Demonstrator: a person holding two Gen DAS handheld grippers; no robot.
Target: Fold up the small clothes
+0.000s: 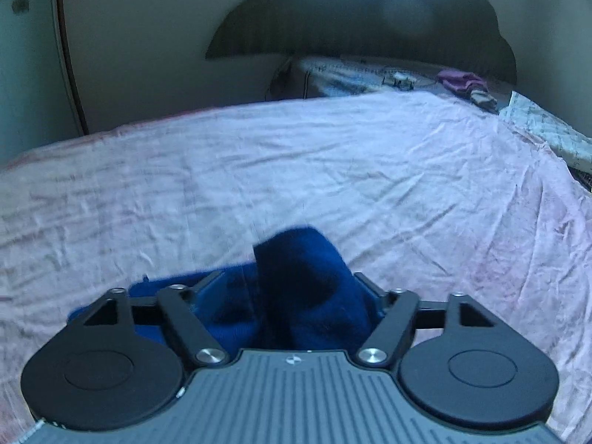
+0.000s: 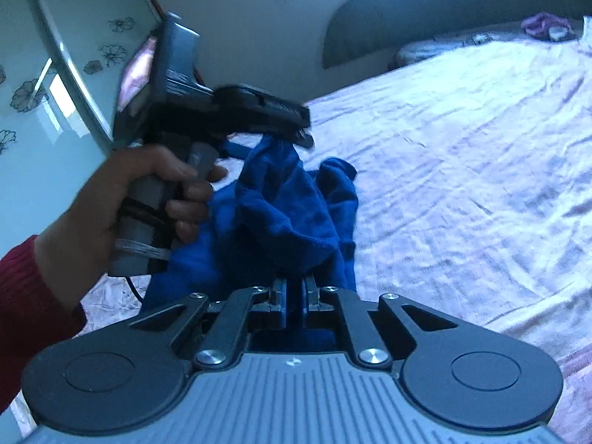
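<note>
Over the bed (image 1: 259, 170), pink crumpled sheet, both grippers are on one blue garment (image 2: 285, 214), and it's lifted off the sheet, bunched, hanging between them.

Left gripper (image 2: 296, 129): seen from the right wrist cam, jaws together, pinching a top edge of the cloth, fabric hangs straight down from the pinch. Person's left hand (image 2: 148, 199) wraps the handle, red sleeve (image 2: 26, 296) at the wrist.

Right gripper (image 2: 294, 296): jaws nearly together, cloth drops into the gap, so clamped on a lower part of the same piece, afaict.

Handling, my read: fleecy/knit, soft, light, zero stiffness, so it'll sag and collapse wherever unsupported. Not slippery, not fragile. Best hold = hems/corners, two pts well apart along one edge so it hangs flat; mid-fabric pinches just make a wad like now. Can't tell what type of garment it is, too crumpled.

View diffs:
- Left wrist cam: only a blue lump close to the lens, blurred; its own fingertips hidden behind it. Linkage arms look spread there, so grip unreadable from that view alone. Shows the far end of the bed, plus a purple item (image 1: 462, 81) back there, well apart from the work.
- Right wrist cam: shows both grips, the hang of the cloth, a floral glass panel (image 2: 55, 74) at left.
</note>
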